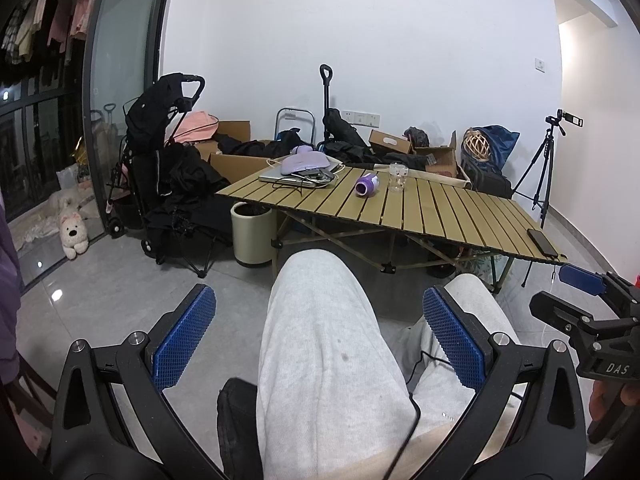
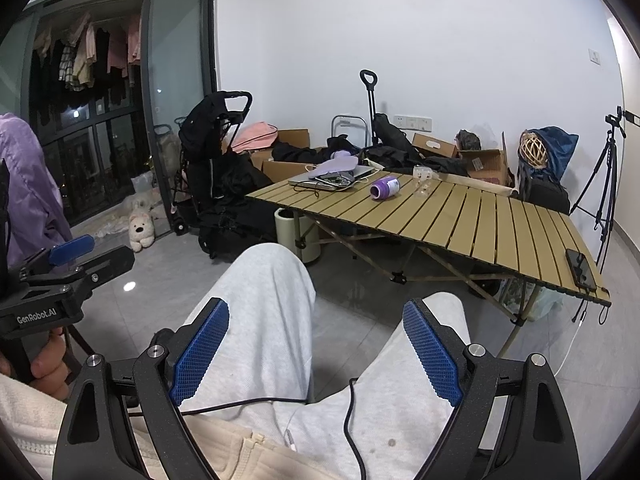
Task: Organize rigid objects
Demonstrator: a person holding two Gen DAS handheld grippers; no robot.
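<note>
On slatted table (image 1: 440, 208): purple bottle (image 1: 367, 185) on side (mouth toward camera-left); both tools (image 1: 320, 332) (image 2: 316, 350) spread, empty.

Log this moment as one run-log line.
phase: pre-reach | left hand-held gripper: open, over lap | right hand-held gripper: open, over lap | purple bottle: lying on table

1. Purple bottle (image 1: 367, 185) – small, purple with a white band, tipped over on its side on the slatted table (image 1: 460, 216). It sits toward the far edge, roughly mid-length, dark open-looking end facing the near side.
2. Clear glass (image 1: 397, 176) – little see-through tumbler, standing upright just beside the bottle, on the side away from the laptop, also near the far edge. Looks like there's some pattern on it but it's too small to make out.
3. Black phone (image 1: 541, 242) – lying flat, screen dark, right at the near right corner, well apart from the other two.
</note>
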